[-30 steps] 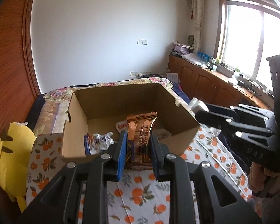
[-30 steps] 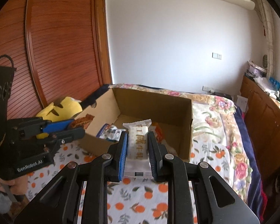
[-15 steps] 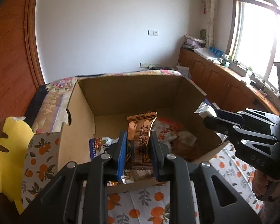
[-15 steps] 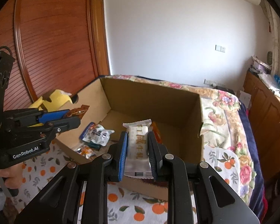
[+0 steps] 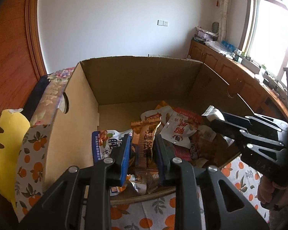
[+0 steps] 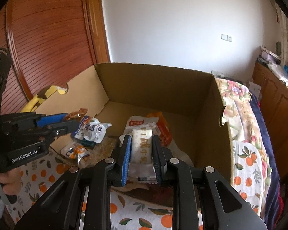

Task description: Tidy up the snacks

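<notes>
An open cardboard box [image 5: 144, 76] holds several snack packets, among them a blue-and-white pouch [image 5: 105, 141] and a red-and-white pouch [image 5: 180, 128]. My left gripper [image 5: 143, 145] is shut on a copper-brown snack packet [image 5: 146, 134], held upright over the box's near left part. My right gripper [image 6: 141, 145] is shut on a white nougat packet [image 6: 142, 149] over the near middle of the box [image 6: 153, 84]. Each wrist view shows the other gripper: the right gripper [image 5: 213, 118] enters from the right and the left gripper [image 6: 71, 120] from the left, both reaching in over the near rim.
The box stands on an orange-print cloth [image 5: 153, 216] on a bed with a floral bedspread [image 6: 238, 103]. A yellow plush toy [image 5: 5, 134] lies left of the box. A wooden sliding door [image 6: 38, 48] is at the left and wooden cabinets [image 5: 240, 80] stand under the window.
Both grippers have moved forward and down from in front of the box to over its near rim, each still gripping its packet. The box's contents fill more of both views.
</notes>
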`<state>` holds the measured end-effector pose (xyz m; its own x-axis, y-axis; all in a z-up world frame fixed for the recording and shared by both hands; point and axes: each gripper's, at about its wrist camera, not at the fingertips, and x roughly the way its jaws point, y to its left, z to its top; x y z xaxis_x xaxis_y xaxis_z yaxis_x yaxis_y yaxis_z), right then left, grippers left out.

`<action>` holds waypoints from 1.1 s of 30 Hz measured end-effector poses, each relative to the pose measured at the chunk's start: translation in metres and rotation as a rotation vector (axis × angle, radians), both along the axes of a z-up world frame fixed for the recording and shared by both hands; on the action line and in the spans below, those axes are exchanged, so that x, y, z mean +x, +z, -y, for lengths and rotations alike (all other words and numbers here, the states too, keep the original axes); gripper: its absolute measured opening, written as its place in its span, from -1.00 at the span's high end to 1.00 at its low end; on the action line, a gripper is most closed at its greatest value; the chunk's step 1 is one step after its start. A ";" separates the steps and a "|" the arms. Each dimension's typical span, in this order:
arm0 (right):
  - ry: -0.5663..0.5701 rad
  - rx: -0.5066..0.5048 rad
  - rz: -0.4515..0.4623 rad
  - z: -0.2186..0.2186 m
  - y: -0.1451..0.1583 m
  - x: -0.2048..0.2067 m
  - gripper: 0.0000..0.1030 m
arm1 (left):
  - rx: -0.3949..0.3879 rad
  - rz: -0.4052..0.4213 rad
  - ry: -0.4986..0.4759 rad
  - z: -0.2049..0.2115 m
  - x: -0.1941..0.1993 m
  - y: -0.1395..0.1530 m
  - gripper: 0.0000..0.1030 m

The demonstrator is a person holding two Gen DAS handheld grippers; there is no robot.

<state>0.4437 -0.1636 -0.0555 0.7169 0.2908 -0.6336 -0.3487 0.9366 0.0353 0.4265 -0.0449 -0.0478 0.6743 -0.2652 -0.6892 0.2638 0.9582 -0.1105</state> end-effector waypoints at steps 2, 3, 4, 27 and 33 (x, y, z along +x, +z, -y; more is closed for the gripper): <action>0.006 0.016 -0.014 -0.001 -0.001 0.006 0.62 | -0.012 -0.003 0.004 -0.002 0.004 -0.001 0.51; 0.008 0.028 -0.022 -0.001 -0.001 0.009 0.62 | -0.016 -0.006 0.004 -0.002 0.005 -0.001 0.50; 0.004 0.029 -0.029 -0.001 -0.002 0.011 0.62 | -0.014 -0.012 0.008 -0.002 0.007 -0.002 0.50; -0.056 -0.001 -0.005 -0.006 0.026 -0.007 0.17 | 0.069 0.085 0.012 -0.009 -0.042 0.056 0.49; -0.061 0.000 0.050 -0.007 0.061 -0.045 0.16 | 0.060 0.138 0.021 -0.010 -0.075 0.087 0.48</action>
